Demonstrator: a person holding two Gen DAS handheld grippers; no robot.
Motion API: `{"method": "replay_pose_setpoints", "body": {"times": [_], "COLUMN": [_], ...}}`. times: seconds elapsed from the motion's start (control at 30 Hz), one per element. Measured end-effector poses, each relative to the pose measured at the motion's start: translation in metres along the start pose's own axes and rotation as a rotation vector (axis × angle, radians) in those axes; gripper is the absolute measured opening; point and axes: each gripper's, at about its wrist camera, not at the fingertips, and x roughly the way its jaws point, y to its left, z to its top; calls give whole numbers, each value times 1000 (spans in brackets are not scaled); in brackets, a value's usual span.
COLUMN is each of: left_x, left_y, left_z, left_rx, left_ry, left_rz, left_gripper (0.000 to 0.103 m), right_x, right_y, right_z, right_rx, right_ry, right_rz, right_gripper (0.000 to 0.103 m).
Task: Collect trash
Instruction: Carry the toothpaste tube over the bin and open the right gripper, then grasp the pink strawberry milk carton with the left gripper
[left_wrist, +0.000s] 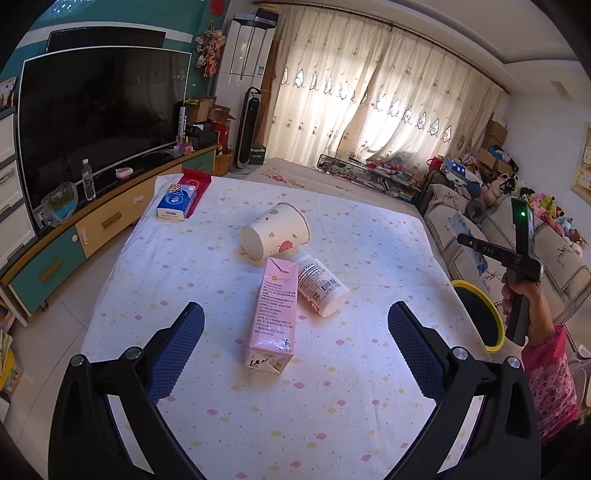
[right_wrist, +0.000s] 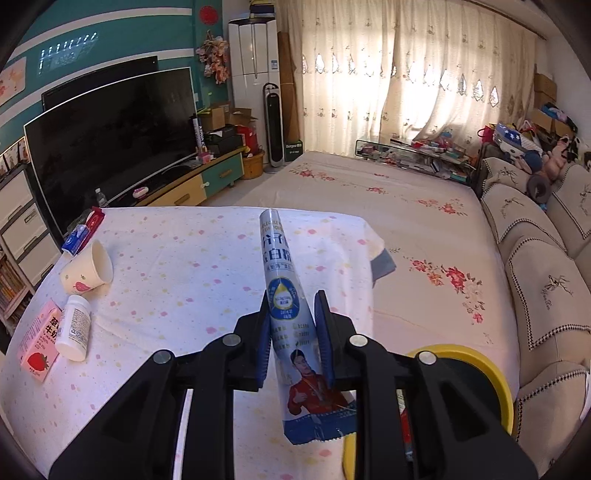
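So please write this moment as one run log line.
right hand-held gripper: shut on blue-white foil wrapper | left hand-held gripper: open, empty | yellow-rimmed round bin: beside table

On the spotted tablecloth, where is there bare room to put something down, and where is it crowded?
Bare cloth lies right of the white bottle toward the yellow bin, and in front of the pink carton between the left gripper fingers. The crowded spot is the centre, where paper cup, bottle and carton cluster. The tissue pack fills the far-left corner.
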Motion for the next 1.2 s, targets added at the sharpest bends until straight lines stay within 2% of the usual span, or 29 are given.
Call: {"method": "replay_pose_setpoints", "body": {"times": [0.27, 0.57, 0.7, 0.93, 1.1, 1.2], "left_x": [0, 6, 5, 14, 30, 45], "left_y": [-9, -23, -30, -30, -21, -15], "left_z": [0, -2, -1, -2, -1, -2], "left_rx": [19, 47, 60, 71, 111, 122], "left_ry": [3, 19, 20, 38, 49, 82], "left_rz": [-2, -6, -6, 14, 77, 73], "left_gripper": [98, 98, 98, 98, 98, 98], "right_x": [-21, -4, 2, -17, -33, -37], "right_y": [-76, -124, -133, -123, -108, -102], "right_z": [-43, -98, -106, -109, -112, -113], "right_rx": [125, 194, 217, 210, 193, 179], "right_ry": [13, 97, 105, 60, 36, 37], "right_rz": [-79, -177, -199, -194, -168, -158], "right_gripper": [21, 25, 33, 37, 38, 38]}}
